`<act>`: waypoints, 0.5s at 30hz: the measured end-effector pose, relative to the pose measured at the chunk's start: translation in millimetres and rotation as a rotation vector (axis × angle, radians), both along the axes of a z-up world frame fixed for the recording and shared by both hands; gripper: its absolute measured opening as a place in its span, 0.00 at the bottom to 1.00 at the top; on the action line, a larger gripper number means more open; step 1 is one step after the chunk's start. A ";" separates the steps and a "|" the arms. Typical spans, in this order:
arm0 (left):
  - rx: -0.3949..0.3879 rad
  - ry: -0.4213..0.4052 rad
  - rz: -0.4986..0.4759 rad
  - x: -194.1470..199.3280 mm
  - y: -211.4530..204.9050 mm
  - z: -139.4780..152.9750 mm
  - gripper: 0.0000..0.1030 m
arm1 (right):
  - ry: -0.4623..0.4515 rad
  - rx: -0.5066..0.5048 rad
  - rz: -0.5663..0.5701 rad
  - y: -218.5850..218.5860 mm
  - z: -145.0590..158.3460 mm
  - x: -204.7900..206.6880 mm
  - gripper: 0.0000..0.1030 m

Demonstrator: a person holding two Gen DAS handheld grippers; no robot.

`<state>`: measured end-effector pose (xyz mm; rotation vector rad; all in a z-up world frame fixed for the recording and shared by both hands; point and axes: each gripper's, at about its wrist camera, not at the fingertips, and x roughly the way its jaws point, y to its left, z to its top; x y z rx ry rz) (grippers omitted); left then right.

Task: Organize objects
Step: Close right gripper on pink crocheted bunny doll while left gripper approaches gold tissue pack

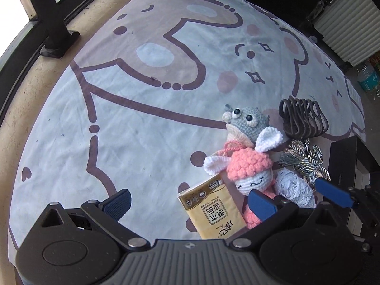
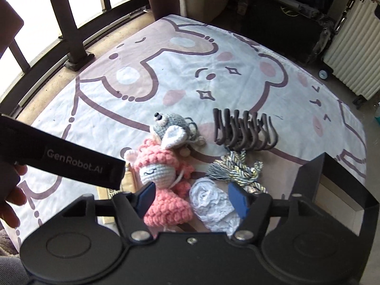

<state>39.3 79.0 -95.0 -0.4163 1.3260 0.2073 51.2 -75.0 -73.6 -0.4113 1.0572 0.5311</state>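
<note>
My left gripper stands wide open over a yellow tissue pack, and neither pad touches the pack. My right gripper is half open. It straddles the dress of a pink crochet doll and a white crochet roll. Its left pad rests against the doll, with no visible squeeze. One right-gripper finger shows beside the roll in the left wrist view. A grey crochet toy lies behind the doll. Brown hooks and a tasselled cord lie further right.
Everything lies on a cartoon-bear cloth. An open black box stands at the right edge. A dark railing post rises at the far left, and a white suitcase stands at the back right. A person's hand holds the left gripper's body.
</note>
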 end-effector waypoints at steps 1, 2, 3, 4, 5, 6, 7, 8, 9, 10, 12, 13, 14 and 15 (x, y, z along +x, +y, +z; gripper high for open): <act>0.002 0.003 0.023 -0.7 3.4 -0.9 1.00 | 0.009 0.002 0.007 2.8 -4.0 0.9 0.57; 0.006 0.003 0.047 -1.5 7.4 -1.7 1.00 | 0.017 0.005 0.016 5.6 -7.9 1.3 0.55; 0.006 -0.003 0.064 -2.2 11.1 -2.0 1.00 | 0.025 0.009 0.025 8.1 -11.9 1.6 0.54; 0.002 -0.010 0.074 -2.8 14.5 -2.4 1.00 | 0.033 0.017 0.031 10.1 -16.2 1.5 0.54; -0.007 -0.018 0.081 -3.0 17.4 -3.4 1.00 | 0.043 0.024 0.036 12.0 -20.5 2.2 0.54; -0.017 -0.025 0.087 -3.4 19.3 -4.2 1.00 | 0.054 0.026 0.042 13.9 -24.8 2.7 0.52; -0.033 -0.033 0.093 -3.8 21.4 -5.6 1.00 | 0.059 0.022 0.051 16.3 -28.7 2.9 0.51; -0.047 -0.034 0.094 -3.6 22.7 -6.9 1.00 | 0.059 0.009 0.062 18.3 -32.5 3.1 0.51; -0.057 -0.031 0.088 -3.1 23.0 -7.9 1.00 | 0.056 -0.009 0.070 20.9 -36.4 3.8 0.51; -0.064 -0.031 0.081 -2.6 23.1 -8.5 1.00 | 0.056 -0.018 0.075 23.0 -39.5 4.6 0.52; -0.067 -0.034 0.065 -1.7 21.4 -9.8 1.00 | 0.074 -0.007 0.086 25.1 -44.6 7.2 0.53; -0.071 -0.033 0.059 -1.2 21.1 -10.9 1.00 | 0.081 -0.009 0.090 27.1 -47.0 7.3 0.53; -0.082 -0.028 0.050 -0.9 21.2 -12.6 1.00 | 0.083 -0.028 0.098 29.4 -50.5 6.3 0.50; -0.095 -0.021 0.045 -0.1 21.3 -14.4 1.00 | 0.081 -0.056 0.109 32.3 -55.0 5.2 0.48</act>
